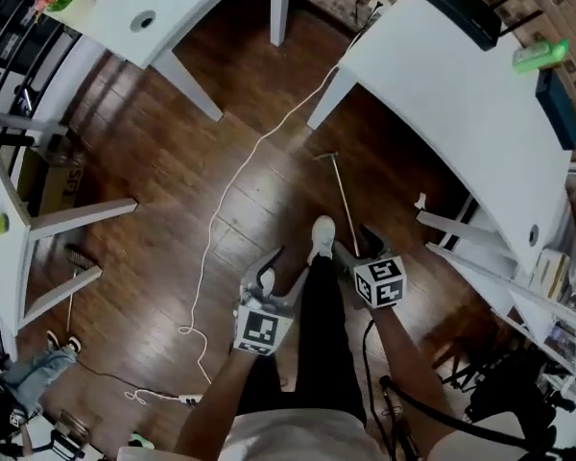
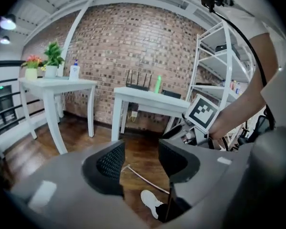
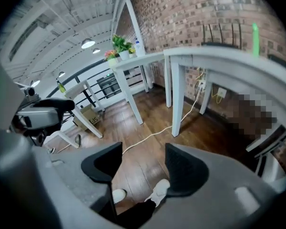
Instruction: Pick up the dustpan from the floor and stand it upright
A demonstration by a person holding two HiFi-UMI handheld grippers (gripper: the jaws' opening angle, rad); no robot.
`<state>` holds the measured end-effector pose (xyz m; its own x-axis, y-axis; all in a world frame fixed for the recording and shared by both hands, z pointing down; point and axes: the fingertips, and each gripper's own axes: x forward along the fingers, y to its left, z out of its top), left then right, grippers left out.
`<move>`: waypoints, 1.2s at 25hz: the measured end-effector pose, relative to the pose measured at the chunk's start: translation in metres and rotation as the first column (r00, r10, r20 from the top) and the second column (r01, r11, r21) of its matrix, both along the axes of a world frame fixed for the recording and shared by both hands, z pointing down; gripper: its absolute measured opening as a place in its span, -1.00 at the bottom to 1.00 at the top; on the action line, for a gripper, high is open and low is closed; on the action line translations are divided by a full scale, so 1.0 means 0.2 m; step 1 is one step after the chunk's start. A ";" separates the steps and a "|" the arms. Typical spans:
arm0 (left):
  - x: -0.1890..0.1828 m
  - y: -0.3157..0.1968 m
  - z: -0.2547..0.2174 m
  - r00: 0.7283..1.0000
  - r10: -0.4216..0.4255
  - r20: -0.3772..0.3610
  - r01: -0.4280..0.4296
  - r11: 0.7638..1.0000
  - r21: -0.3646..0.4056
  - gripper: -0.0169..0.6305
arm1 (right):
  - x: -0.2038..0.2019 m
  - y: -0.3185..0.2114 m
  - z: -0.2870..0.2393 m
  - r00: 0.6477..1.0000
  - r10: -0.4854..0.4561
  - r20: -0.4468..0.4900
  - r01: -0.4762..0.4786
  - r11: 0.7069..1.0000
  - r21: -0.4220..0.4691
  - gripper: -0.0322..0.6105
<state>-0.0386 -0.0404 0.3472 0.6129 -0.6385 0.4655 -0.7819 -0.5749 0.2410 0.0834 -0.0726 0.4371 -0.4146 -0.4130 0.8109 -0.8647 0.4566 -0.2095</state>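
A thin pale rod, the dustpan's long handle, lies flat on the dark wooden floor ahead of a white shoe. Its near end runs behind my right gripper, and the pan itself cannot be made out. The same handle shows on the floor between the left gripper's jaws in the left gripper view. My left gripper hangs above the person's leg, open and empty. The right gripper is also open, with only floor and shoes between its fingers.
White tables stand ahead to the right and left, and another white frame stands at the left. A white cable snakes across the floor. Shelving stands at the right, and a cardboard box at the left.
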 end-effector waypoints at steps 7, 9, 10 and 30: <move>0.09 -0.28 1.01 1.000 -0.021 0.010 0.022 0.996 -0.086 -0.24 | 0.11 -0.46 1.22 0.997 -0.068 -0.032 0.065 0.993 -0.097 -0.06; 0.13 -0.31 1.29 1.000 0.011 0.023 -0.009 0.996 -0.091 -0.23 | 0.18 -0.47 1.57 0.997 -0.056 -0.052 0.047 0.987 -0.155 -0.06; 0.16 -0.31 1.43 0.999 0.027 0.027 -0.024 0.995 -0.096 -0.20 | 0.23 -0.47 1.74 0.996 -0.055 -0.074 0.041 0.983 -0.178 -0.06; 0.17 -0.49 2.34 0.997 0.073 0.015 -0.071 0.993 -0.095 -0.21 | 0.53 -0.82 3.00 0.957 -0.007 -0.290 -0.056 0.977 -0.206 -0.76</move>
<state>-0.0054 -0.1376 0.8154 0.6464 -0.5458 0.5331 -0.7443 -0.6049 0.2831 0.1897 -0.2360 1.0365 -0.1426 -0.2274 0.9633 -0.9125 0.4071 -0.0390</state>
